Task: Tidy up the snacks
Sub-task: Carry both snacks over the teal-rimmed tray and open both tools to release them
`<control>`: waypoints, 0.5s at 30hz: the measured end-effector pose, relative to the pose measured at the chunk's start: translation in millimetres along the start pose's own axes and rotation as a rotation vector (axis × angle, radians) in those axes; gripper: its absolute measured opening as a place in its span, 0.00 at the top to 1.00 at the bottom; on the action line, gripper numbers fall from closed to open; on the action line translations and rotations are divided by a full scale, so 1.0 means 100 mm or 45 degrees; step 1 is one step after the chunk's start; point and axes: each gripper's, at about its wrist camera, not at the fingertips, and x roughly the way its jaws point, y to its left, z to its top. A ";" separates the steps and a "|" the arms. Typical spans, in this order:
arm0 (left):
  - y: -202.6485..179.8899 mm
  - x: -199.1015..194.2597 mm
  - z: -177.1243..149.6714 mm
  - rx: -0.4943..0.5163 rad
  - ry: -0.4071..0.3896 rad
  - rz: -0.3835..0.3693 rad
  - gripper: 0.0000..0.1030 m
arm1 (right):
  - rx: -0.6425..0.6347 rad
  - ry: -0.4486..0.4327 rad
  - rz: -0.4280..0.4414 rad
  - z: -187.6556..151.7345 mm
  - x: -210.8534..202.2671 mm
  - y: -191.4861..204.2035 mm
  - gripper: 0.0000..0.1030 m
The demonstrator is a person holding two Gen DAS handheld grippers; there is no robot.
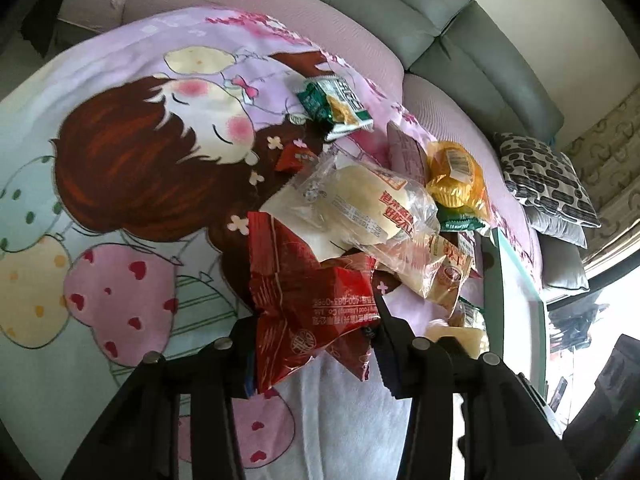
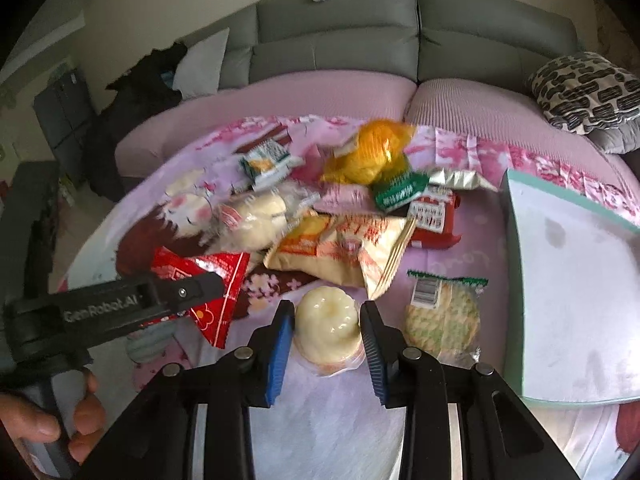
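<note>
Right at the near edge of the snack pile, the right hand-held gripper point(image 2: 326, 332) has its blue pads pressed against the sides of a pale yellow jelly cup point(image 2: 328, 330), holding it just above the cartoon blanket point(image 2: 340, 420) that covers the surface. Just to its left, the left hand-held gripper point(image 1: 316, 316) is clamped on a red foil packet point(image 1: 308, 300), the packet's crinkled ends sticking out past both fingers; a person's hand point(image 2: 60, 420) grips that tool's handle at the lower left of the right wrist view. Beyond the two held things the heap lies tight: a clear-wrapped bun point(image 2: 256, 220), a cream and orange bag point(image 2: 340, 256), a red box point(image 2: 432, 216), an orange bag point(image 2: 368, 156) and a small green and white packet point(image 2: 266, 162), many overlapping. A round cracker in a clear wrapper point(image 2: 440, 316) lies alone just right of the cup. Further right stands a shallow tray with a teal rim point(image 2: 516, 280), its white floor bare. On the near side and far to the left the blanket lies open. Behind, the pink sofa seat point(image 2: 280, 96) runs to grey backrests point(image 2: 340, 40), with a patterned cushion point(image 2: 588, 88) at the right end.
</note>
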 end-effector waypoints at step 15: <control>-0.30 -0.43 0.05 0.114 -0.161 -0.017 0.54 | 0.188 -0.214 -0.084 0.46 -0.55 -0.53 0.65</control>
